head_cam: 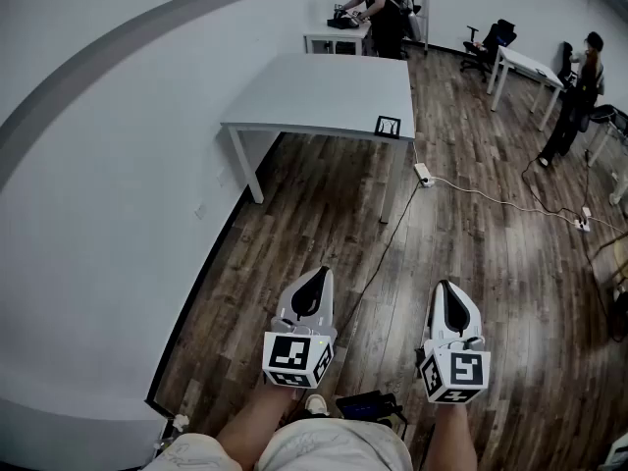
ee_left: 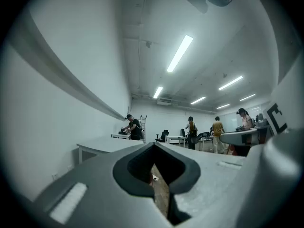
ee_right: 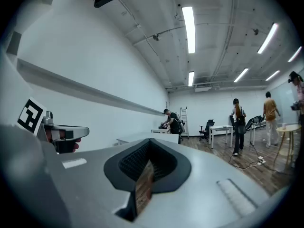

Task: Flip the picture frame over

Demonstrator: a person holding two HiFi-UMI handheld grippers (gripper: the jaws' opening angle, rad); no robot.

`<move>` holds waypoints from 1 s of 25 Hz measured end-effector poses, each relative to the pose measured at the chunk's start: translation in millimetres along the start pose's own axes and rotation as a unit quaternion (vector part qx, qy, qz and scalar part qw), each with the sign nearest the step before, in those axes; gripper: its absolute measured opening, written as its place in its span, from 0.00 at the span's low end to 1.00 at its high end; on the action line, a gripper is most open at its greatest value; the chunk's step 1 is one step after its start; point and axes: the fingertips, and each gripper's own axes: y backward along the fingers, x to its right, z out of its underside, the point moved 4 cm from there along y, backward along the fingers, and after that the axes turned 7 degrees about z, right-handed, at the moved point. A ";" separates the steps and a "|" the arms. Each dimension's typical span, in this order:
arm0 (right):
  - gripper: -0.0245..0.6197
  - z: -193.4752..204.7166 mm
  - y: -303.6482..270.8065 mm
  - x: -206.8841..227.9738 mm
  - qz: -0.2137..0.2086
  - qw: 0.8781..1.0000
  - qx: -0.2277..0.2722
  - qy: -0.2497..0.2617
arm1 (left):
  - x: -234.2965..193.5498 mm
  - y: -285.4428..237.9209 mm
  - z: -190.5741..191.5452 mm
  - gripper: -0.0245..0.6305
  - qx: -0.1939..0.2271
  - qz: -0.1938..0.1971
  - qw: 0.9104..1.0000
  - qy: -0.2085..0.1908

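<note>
Small black-rimmed picture frame (head_cam: pixel 389 126) lay flat at near right corner of the white rectangular table (head_cam: pixel 324 91), well apart from both grippers, untouched. Left gripper (head_cam: pixel 323 273) & right gripper (head_cam: pixel 444 286) were held level, side by side, low over the brown wood-plank floor (head_cam: pixel 471 253), out in front of the holder's bare legs (head_cam: pixel 257 422), pointing twd the table. Fingers of each were pressed together, nothing betw. them. White power strip (head_cam: pixel 424 174) w/ cable lay on floor by the table leg. Person in dark clothes (head_cam: pixel 381 13) stood at a far table; another person (head_cam: pixel 579 91) stood at right.
</note>
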 end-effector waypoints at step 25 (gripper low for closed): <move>0.07 13.2 -20.3 67.7 -0.024 1.000 0.000 -0.017 | 61.3 -54.0 3.7 0.04 -0.008 -0.001 1.000 -0.017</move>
